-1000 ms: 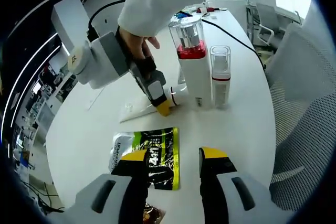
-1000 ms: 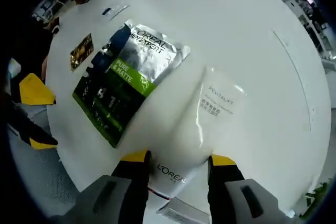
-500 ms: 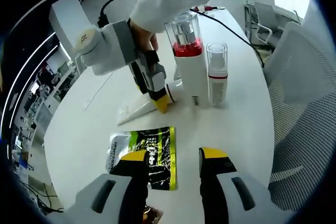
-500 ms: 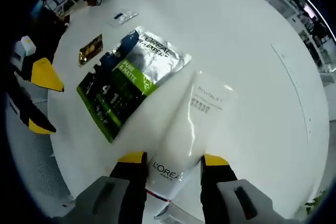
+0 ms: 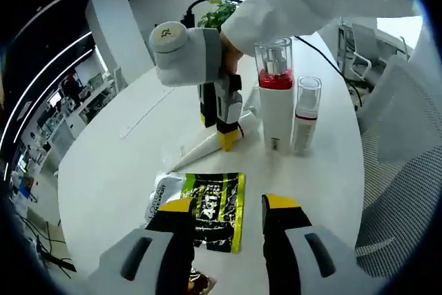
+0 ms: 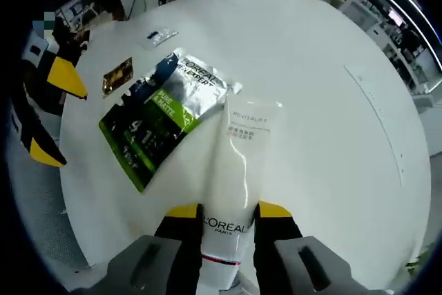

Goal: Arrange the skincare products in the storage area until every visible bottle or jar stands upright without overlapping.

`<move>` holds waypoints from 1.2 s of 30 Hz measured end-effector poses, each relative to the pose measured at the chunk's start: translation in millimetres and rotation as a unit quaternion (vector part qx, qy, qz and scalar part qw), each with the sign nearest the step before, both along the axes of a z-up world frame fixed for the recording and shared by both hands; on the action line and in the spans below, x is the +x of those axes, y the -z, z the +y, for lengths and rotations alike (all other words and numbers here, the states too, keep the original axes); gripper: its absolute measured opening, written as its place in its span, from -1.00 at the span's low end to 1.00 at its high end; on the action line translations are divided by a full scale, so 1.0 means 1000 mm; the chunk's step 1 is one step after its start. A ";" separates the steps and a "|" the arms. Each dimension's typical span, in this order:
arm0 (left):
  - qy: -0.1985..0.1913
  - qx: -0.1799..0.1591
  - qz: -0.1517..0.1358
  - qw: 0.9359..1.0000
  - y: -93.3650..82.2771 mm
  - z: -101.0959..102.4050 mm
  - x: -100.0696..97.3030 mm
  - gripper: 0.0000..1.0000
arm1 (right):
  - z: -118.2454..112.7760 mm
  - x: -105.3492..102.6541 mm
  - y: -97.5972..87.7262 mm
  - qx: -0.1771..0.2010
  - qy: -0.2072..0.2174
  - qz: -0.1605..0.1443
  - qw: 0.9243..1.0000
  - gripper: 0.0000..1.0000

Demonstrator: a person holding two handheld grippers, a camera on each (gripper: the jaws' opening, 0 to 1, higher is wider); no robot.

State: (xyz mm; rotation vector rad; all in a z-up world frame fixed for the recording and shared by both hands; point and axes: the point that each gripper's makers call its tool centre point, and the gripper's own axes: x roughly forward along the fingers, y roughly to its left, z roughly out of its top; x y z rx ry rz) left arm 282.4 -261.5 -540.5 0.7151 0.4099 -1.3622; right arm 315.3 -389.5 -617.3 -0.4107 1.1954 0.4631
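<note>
Right gripper [image 6: 228,212] is clamped on the white tube [image 6: 238,164] near its cap end — the stiffest hold; the glossy, soft body lies on the table [image 6: 331,136] and will likely flex. Left gripper [image 5: 228,205] hangs wide, empty.

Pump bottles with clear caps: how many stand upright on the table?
2. The tall red-collared bottle stands beside the right gripper; the shorter bottle stands at its other side. More may be hidden.
</note>
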 end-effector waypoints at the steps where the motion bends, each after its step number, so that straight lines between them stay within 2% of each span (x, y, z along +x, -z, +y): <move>1: -0.003 -0.005 0.003 1.000 -0.001 0.000 0.000 -0.23 | -0.001 0.001 0.000 -0.002 -0.001 -0.001 1.000 -0.63; 4: -0.024 -0.025 0.015 0.999 -0.006 0.000 0.006 -0.23 | -0.004 0.005 -0.003 -0.011 -0.012 -0.011 1.000 -0.64; 6: -0.042 -0.041 0.022 0.998 -0.010 0.000 0.012 -0.23 | -0.006 0.011 -0.009 -0.007 -0.010 -0.030 0.999 -0.65; 12: -0.077 -0.085 0.050 0.992 -0.021 0.002 0.021 -0.23 | -0.006 0.031 -0.046 0.015 0.001 -0.098 0.995 -0.67; 15: -0.094 -0.118 0.071 0.986 -0.029 0.000 0.025 -0.22 | -0.003 0.036 -0.062 0.020 -0.003 -0.125 0.992 -0.66; 17: -0.099 -0.149 0.103 0.979 -0.036 -0.003 0.024 -0.21 | 0.000 0.040 -0.074 0.022 -0.010 -0.149 0.989 -0.67; 18: -0.103 -0.177 0.138 0.969 -0.042 -0.006 0.024 -0.20 | 0.003 0.041 -0.081 0.029 -0.010 -0.154 0.988 -0.66; 20: -0.113 -0.212 0.161 0.957 -0.054 -0.010 0.027 -0.21 | 0.011 0.040 -0.093 0.032 -0.022 -0.171 0.984 -0.66; 22: -0.112 -0.236 0.177 0.949 -0.061 -0.014 0.029 -0.21 | 0.018 0.039 -0.102 0.029 -0.034 -0.186 0.981 -0.66; 23: -0.121 -0.254 0.194 0.940 -0.066 -0.014 0.030 -0.21 | 0.021 0.039 -0.106 0.030 -0.040 -0.194 0.980 -0.66; 24: -0.126 -0.266 0.204 0.934 -0.070 -0.013 0.030 -0.20 | 0.024 0.039 -0.109 0.033 -0.044 -0.200 0.978 -0.66; 28: -0.151 -0.336 0.242 0.898 -0.093 -0.013 0.041 -0.19 | 0.042 0.034 -0.125 0.043 -0.061 -0.231 0.970 -0.66; 29: -0.158 -0.355 0.252 0.886 -0.099 -0.011 0.044 -0.18 | 0.048 0.032 -0.131 0.047 -0.065 -0.238 0.968 -0.66; 30: -0.158 -0.361 0.256 0.883 -0.100 -0.011 0.044 -0.18 | 0.053 0.030 -0.135 0.051 -0.070 -0.244 0.966 -0.65; 32: -0.166 -0.395 0.282 0.858 -0.110 -0.009 0.047 -0.13 | 0.063 0.027 -0.143 0.058 -0.079 -0.257 0.961 -0.65; 35: -0.169 -0.430 0.316 0.829 -0.121 -0.007 0.048 0.13 | 0.080 0.023 -0.153 0.063 -0.098 -0.271 0.955 -0.65; 36: -0.165 -0.431 0.316 0.829 -0.121 -0.006 0.048 0.26 | 0.083 0.022 -0.155 0.062 -0.100 -0.275 0.954 -0.65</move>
